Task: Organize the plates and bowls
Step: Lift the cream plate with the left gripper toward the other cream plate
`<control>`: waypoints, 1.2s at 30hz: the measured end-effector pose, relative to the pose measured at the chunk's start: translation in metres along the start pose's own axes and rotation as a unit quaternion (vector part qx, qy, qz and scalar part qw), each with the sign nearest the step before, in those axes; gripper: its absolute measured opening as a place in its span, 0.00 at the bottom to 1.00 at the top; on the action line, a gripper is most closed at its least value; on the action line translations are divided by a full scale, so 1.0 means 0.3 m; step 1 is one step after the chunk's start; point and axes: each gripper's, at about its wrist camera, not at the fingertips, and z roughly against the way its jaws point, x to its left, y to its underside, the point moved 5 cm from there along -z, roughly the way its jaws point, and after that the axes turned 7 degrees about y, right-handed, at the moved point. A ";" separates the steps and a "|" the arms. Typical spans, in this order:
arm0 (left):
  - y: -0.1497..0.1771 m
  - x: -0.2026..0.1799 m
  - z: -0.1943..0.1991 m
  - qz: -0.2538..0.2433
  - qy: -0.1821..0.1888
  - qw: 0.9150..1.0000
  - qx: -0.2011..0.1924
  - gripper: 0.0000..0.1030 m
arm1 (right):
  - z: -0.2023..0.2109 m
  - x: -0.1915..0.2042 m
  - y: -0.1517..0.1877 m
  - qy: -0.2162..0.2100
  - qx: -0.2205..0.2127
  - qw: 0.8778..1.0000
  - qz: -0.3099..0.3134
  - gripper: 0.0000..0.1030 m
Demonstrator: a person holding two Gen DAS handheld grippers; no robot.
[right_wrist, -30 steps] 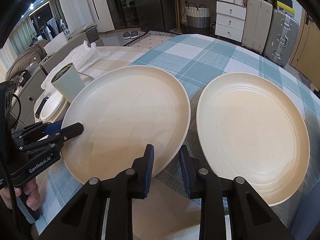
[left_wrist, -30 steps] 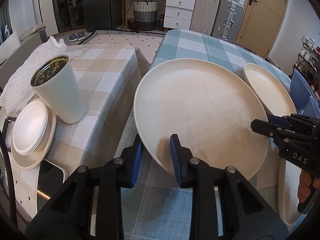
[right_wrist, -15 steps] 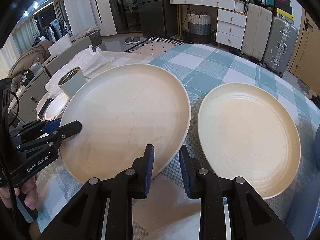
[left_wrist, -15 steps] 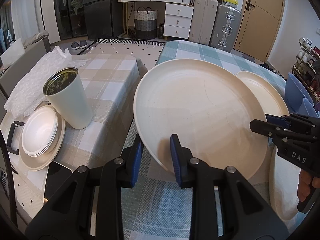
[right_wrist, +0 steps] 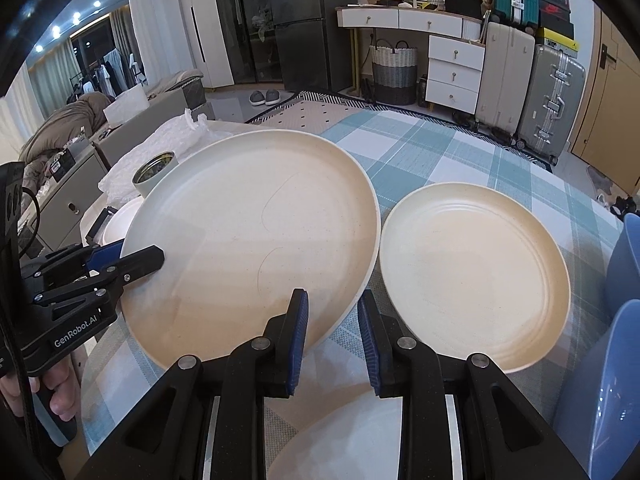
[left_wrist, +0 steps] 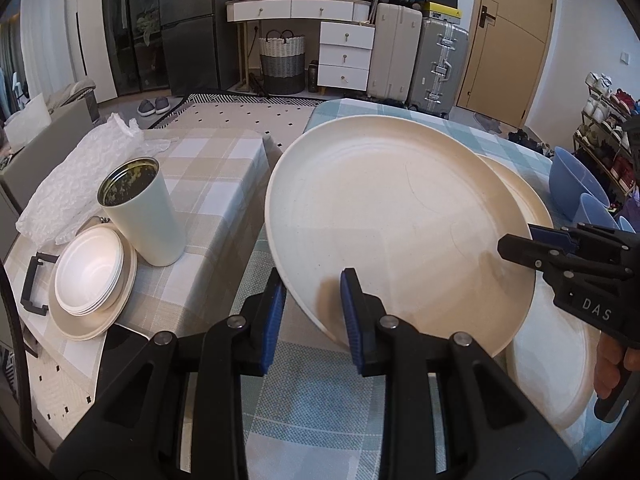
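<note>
A large cream plate (left_wrist: 392,216) (right_wrist: 256,240) is held up above the teal checked table, gripped at opposite rims. My left gripper (left_wrist: 312,308) is shut on its near-left rim. My right gripper (right_wrist: 332,320) is shut on its right rim and shows in the left wrist view (left_wrist: 520,248). A second cream plate (right_wrist: 472,272) lies flat on the table to the right. A third cream plate (left_wrist: 552,360) lies at the near edge. Blue bowls (right_wrist: 616,368) stand at the far right.
A lower side table (left_wrist: 208,168) to the left bears a white cup (left_wrist: 140,212), a stack of small white dishes (left_wrist: 90,272) on a cream plate, and bubble wrap (left_wrist: 76,176). Beyond are drawers, suitcases and a basket.
The large plate has risen off the table with both grippers on it and has shifted right, now overlapping the second plate in the left wrist view.
</note>
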 end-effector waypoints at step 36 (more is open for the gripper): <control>0.108 -0.436 0.251 -0.071 0.057 0.996 -0.019 0.25 | 0.371 -0.171 0.209 0.052 -0.033 0.996 -0.057 0.25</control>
